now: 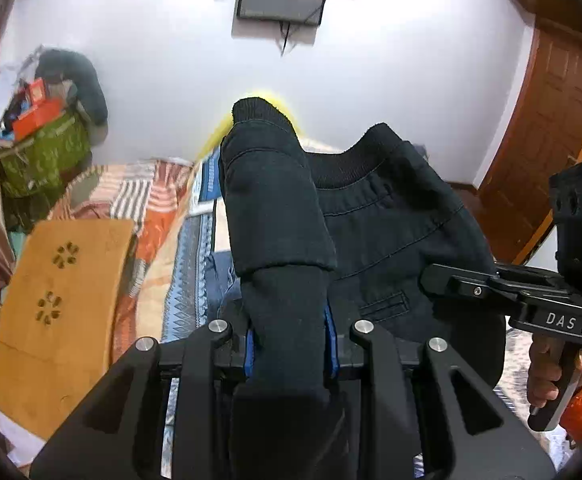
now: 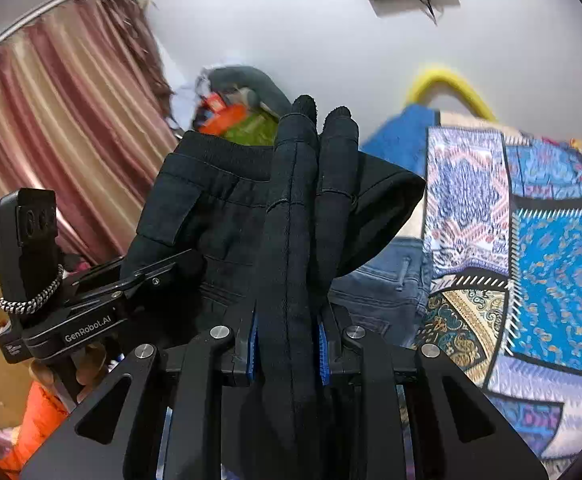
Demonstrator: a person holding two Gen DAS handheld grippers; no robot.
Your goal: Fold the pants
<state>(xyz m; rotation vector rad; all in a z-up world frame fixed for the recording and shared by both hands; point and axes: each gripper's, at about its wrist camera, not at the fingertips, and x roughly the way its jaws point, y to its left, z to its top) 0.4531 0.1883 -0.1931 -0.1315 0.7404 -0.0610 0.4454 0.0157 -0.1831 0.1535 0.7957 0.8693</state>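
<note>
Dark navy pants (image 1: 379,232) with a ribbed black waistband hang in the air between both grippers, above the bed. My left gripper (image 1: 289,344) is shut on a bunched fold of the pants, whose cloth rises past the blue pads (image 1: 250,350). In the right wrist view the same pants (image 2: 219,216) drape to the left, and my right gripper (image 2: 289,350) is shut on a thick doubled fold of them. Each gripper shows in the other's view: the right gripper (image 1: 435,280) at the right edge, the left gripper (image 2: 159,272) at the left, both buried in the cloth.
A patterned quilt (image 2: 551,248) covers the bed, with blue jeans (image 2: 383,284) lying on it under the pants. A wooden board (image 1: 63,304) stands at the left, a cluttered green bag (image 1: 39,156) by the wall, a curtain (image 2: 51,140) and a wooden door (image 1: 547,160) at the sides.
</note>
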